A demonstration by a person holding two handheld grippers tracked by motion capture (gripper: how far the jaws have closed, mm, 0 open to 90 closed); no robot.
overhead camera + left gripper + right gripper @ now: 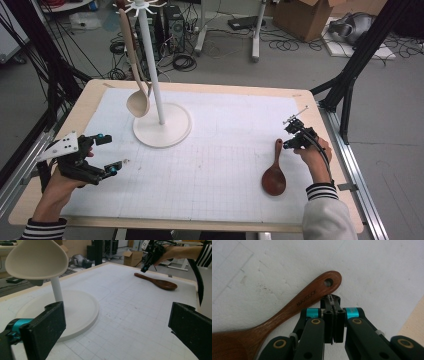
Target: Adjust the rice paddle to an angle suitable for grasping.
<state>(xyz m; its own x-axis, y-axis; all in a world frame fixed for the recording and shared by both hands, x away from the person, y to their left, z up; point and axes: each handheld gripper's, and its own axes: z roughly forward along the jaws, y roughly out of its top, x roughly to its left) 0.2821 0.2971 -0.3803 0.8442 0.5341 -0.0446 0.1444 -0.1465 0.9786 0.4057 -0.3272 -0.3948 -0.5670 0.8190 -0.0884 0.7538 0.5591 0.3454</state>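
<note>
A dark wooden spoon (274,174) lies on the white grid mat (215,125) at the right, bowl toward the person, handle pointing away. My right gripper (288,144) is shut, its tips resting on the mat right against the handle's holed end (328,283), with nothing between the jaws (333,301). A pale wooden spoon (138,102) hangs bowl-down from a white stand (162,131) at the back left. My left gripper (114,151) hovers open at the mat's left edge, facing the stand's base (80,310) and the pale spoon's bowl (37,260).
The stand's pole (150,60) rises tall from its round base. The left gripper view looks across the table to the dark spoon (157,283) and the right gripper (145,268). Black frame posts, cables and a cardboard box (305,17) surround the table.
</note>
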